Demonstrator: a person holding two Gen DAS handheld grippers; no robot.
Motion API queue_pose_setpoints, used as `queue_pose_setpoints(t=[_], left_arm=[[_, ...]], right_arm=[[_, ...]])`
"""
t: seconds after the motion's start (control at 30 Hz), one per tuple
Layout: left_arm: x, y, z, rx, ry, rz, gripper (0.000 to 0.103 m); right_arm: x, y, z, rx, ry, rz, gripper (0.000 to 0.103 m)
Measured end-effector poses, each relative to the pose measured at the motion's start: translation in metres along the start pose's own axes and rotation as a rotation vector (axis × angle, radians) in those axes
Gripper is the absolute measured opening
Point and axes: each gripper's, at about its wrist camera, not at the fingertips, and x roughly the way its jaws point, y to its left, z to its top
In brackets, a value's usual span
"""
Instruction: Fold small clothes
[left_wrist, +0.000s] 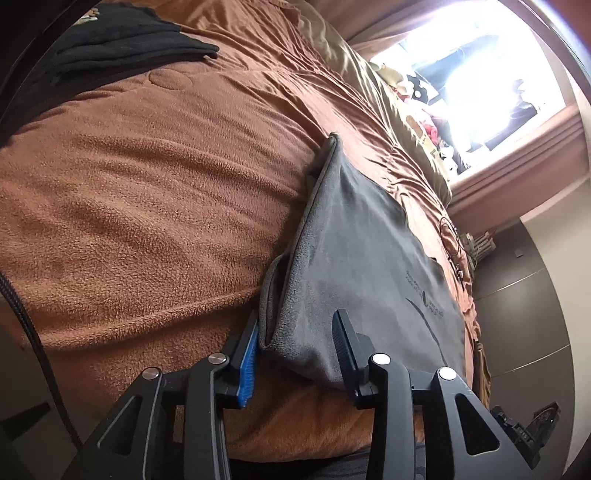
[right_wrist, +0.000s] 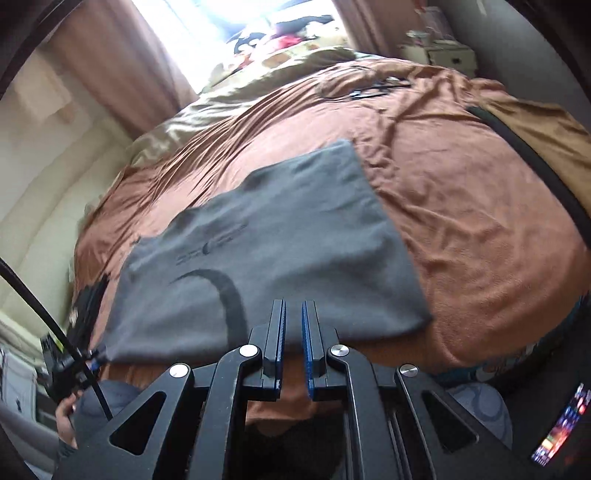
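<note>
A grey T-shirt (left_wrist: 362, 251) (right_wrist: 280, 236) with a dark printed arc lies folded flat on the brown fleece blanket (left_wrist: 147, 184) (right_wrist: 480, 240). My left gripper (left_wrist: 295, 317) is open. The shirt's near folded corner sits between its blue pads, loose and not pinched. In the right wrist view that same gripper (right_wrist: 74, 354) shows at the shirt's left corner, with a hand (right_wrist: 66, 413) behind it. My right gripper (right_wrist: 293, 304) hovers over the shirt's near edge. Only a thin slit shows between its jaws, and nothing is in it.
A black garment (left_wrist: 122, 40) lies folded at the far left of the bed. An olive quilt (right_wrist: 236, 92) and clutter sit under the bright window (left_wrist: 480, 85). Cables (right_wrist: 365, 88) lie on the far blanket; a black strap (right_wrist: 535, 158) crosses the right side. A lit phone (right_wrist: 561, 432) is low right.
</note>
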Motion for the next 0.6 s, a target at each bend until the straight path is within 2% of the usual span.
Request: queue_pose_setpoints(t=[0.2,0.27,0.4,0.6], left_arm=[[0.005,0.010,-0.006,-0.024,0.016,-0.030,0.041],[0.005,0.010,-0.008,-0.029,0.008,-0.043,0.041],[0.004,0.006,-0.010,-0.028,-0.008,-0.056,0.047],[0.008,-0.001,-0.016,-0.022,-0.012,-0.075,0.047]], right_arm=[[0.033,0.060,-0.003,-0.141,0.048,0.019,0.006],[0.048,0.077,-0.004,-0.185,0.088,0.026,0.006],[0.078,0.096,-0.001,-0.209,0.171,0.032,0.006],[0.120,0.119,0.003,-0.259,0.258,0.053,0.006]])
